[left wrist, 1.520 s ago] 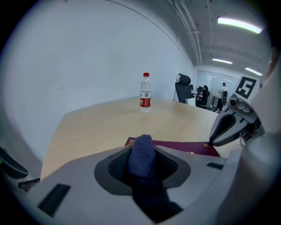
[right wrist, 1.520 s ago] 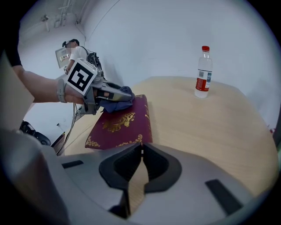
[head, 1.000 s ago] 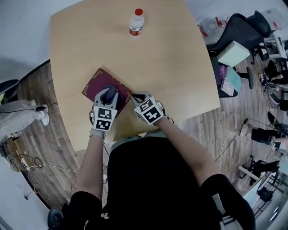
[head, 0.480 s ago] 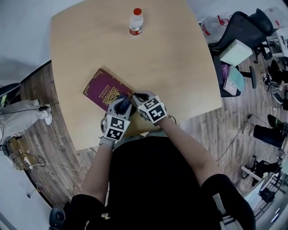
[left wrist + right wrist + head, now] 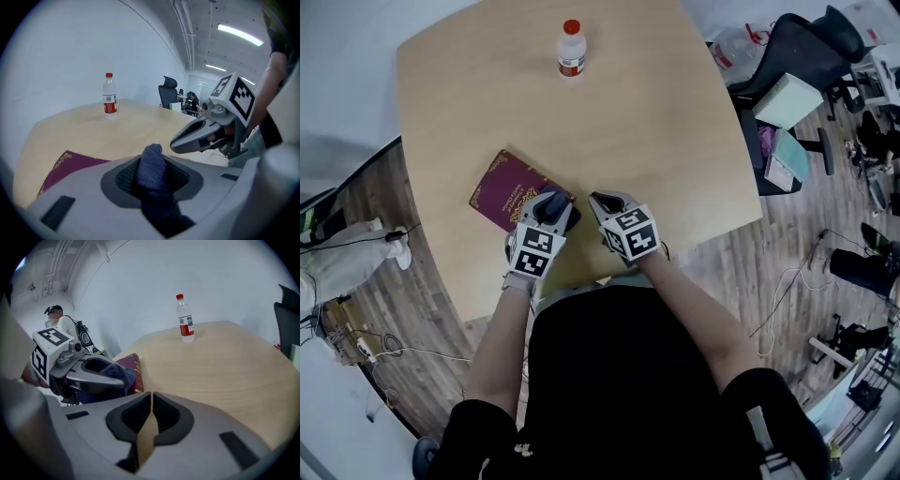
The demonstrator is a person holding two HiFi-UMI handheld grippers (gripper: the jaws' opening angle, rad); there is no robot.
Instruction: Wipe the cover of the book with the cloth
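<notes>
**Wipe in hand, cloth at the book's lower-right corner**

The maroon hardback book with gold ornament (image 5: pixel 508 189) lies flat on the light wooden table (image 5: pixel 675 141), centre-left of the head view, set at a diagonal. The left gripper (image 5: pixel 551 206) is clamped on a dark blue knitted cloth (image 5: pixel 151 168), with the wad sticking out past the jaws. Its tip sits over the book's lower-right corner, but I cannot tell whether it touches the cover. A clear plastic bottle with red cap and label (image 5: pixel 571 49) stands upright at top centre, well apart. The right gripper (image 5: pixel 605 204) is just right of the book over bare table, jaws nearly together with nothing between them.

Judged mid-wipe, at the end of a stroke. The next move calls for pressing the cloth down and sweeping to the upper left across the cover. The book may slide, as nothing pins it.
</notes>
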